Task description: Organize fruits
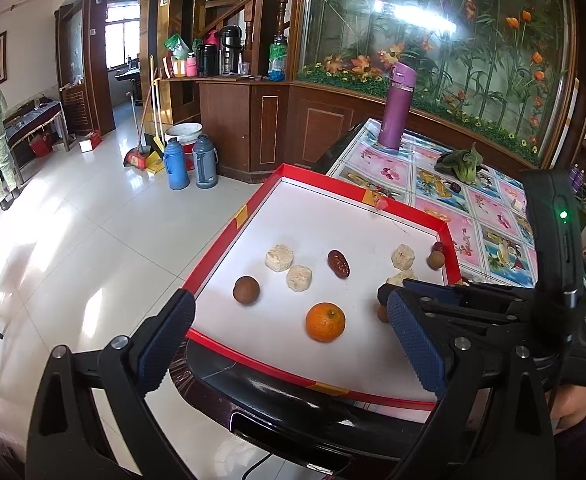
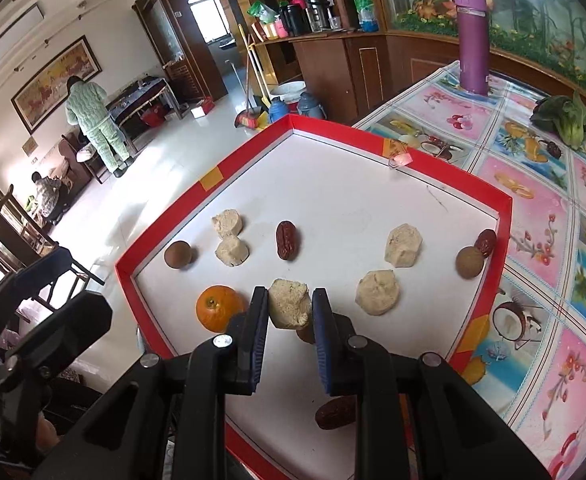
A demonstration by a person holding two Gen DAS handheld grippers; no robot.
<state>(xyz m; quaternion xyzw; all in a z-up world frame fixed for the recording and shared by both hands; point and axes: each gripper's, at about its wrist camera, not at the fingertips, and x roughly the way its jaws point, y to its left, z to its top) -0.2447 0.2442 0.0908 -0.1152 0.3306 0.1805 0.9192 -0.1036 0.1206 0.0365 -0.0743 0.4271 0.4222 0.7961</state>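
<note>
A red-rimmed tray (image 1: 229, 236) (image 2: 165, 232) with a white floor holds the loose items. My right gripper (image 2: 289, 308) is shut on a beige crumbly cake (image 2: 289, 306) near the tray's front. A longan (image 2: 305, 334) peeks out beneath it. An orange (image 1: 325, 321) (image 2: 217, 307) lies just left of that cake. My left gripper (image 1: 289, 304) stands open over the tray's near edge, the orange between and beyond its fingers. Other cakes (image 2: 377, 292), red dates (image 1: 338, 263) (image 2: 287, 240) and longans (image 1: 246, 290) (image 2: 470, 262) are scattered around.
The tray overhangs the table's left corner, with tiled floor below. A purple flask (image 1: 397, 106) (image 2: 472, 36) and a leafy green vegetable (image 1: 463, 162) (image 2: 565, 118) rest on the patterned tablecloth (image 2: 533, 216). A person in green (image 2: 93, 120) stands far off.
</note>
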